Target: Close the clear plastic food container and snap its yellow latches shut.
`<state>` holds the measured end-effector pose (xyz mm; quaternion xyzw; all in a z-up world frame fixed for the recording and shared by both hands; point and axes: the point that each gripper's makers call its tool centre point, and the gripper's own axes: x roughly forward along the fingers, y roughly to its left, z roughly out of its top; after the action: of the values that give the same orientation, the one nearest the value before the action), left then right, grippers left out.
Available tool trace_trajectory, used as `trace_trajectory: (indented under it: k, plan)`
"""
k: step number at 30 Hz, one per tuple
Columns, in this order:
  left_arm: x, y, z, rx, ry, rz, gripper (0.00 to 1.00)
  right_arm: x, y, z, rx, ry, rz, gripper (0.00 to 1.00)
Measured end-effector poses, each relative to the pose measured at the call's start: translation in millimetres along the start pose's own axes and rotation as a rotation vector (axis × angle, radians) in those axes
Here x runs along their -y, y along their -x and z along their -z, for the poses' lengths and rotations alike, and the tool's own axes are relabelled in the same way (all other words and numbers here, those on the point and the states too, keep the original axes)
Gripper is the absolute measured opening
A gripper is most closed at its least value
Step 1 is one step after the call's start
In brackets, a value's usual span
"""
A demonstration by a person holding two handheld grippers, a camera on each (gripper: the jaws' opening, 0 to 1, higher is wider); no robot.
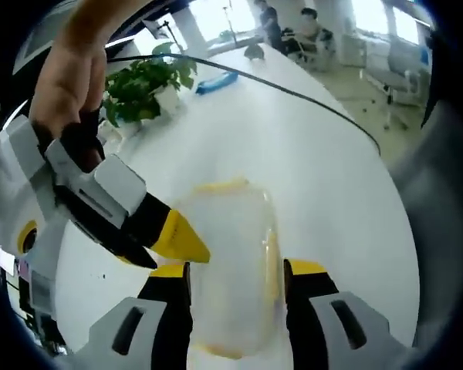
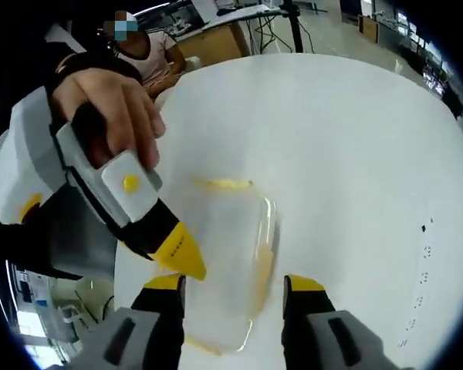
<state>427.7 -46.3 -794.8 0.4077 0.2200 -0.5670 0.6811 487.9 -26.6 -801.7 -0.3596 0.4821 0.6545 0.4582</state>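
The clear plastic food container [image 1: 231, 266] lies on the white counter [image 1: 316, 154], its lid apparently down already, so the step in hand looks like the latching; the blur hides whether any latch is seated.

In the left gripper view the container sits at about 6 o'clock, between the left gripper [image 1: 237, 279] fingers, which stand spread on either side of it, close to its walls; contact cannot be told. A yellow latch [image 1: 272, 262] runs along the side at 5 o'clock and another yellow latch [image 1: 220, 186] lies at the far end.

The right gripper [image 1: 179, 239] comes in from 9 o'clock in a hand [image 1: 65, 77], its yellow tip pressed together at the container's near corner; whether it touches is unclear.

In the right gripper view the right gripper [image 2: 235, 293] fingers look spread around the container [image 2: 224, 262], which conflicts with the other view, so its state I cannot tell.

Next calls for pressing a fingertip down on a latch until it snaps, with the other gripper steadying the container.

A potted plant [image 1: 143, 85] stands at 11 o'clock, well apart.
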Motion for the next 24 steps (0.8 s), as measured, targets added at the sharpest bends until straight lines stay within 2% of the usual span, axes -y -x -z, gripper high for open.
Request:
trace_trajectory:
  k: [3, 9, 11, 16, 18, 21, 23, 24]
  plan:
    - [-3.4, 5.9, 2.8, -0.016, -0.009, -0.011, 0.44, 0.3, 5.7, 0.1, -0.009, 0.001, 0.008, 0.48]
    - [4.6, 8.3, 3.9, -0.030, -0.028, 0.001, 0.43, -6.4, 6.5, -0.6, -0.014, 0.009, 0.026, 0.48]
    - [4.5, 7.6, 4.0, -0.037, -0.032, -0.002, 0.41, -1.5, 9.7, 2.6, -0.016, 0.021, 0.063, 0.48]
    - [6.1, 7.4, 0.3, -0.026, -0.012, 0.030, 0.43, -5.4, 13.4, 5.4, 0.007, 0.009, 0.080, 0.47]
    - [9.0, 7.3, 0.7, -0.021, -0.003, 0.073, 0.43, -7.2, 14.6, 8.9, 0.003, 0.010, 0.091, 0.45]
    - [5.5, 6.3, 9.1, -0.055, -0.015, 0.083, 0.42, -11.2, 17.1, 10.2, 0.017, 0.005, 0.113, 0.48]
    - [9.9, 6.1, 14.0, -0.068, 0.002, 0.133, 0.42, -10.8, 17.8, 12.5, 0.011, -0.001, 0.144, 0.49]
    - [9.1, 5.5, 15.4, -0.071, 0.016, 0.138, 0.43, -12.0, 17.9, 14.8, -0.004, 0.011, 0.171, 0.50]
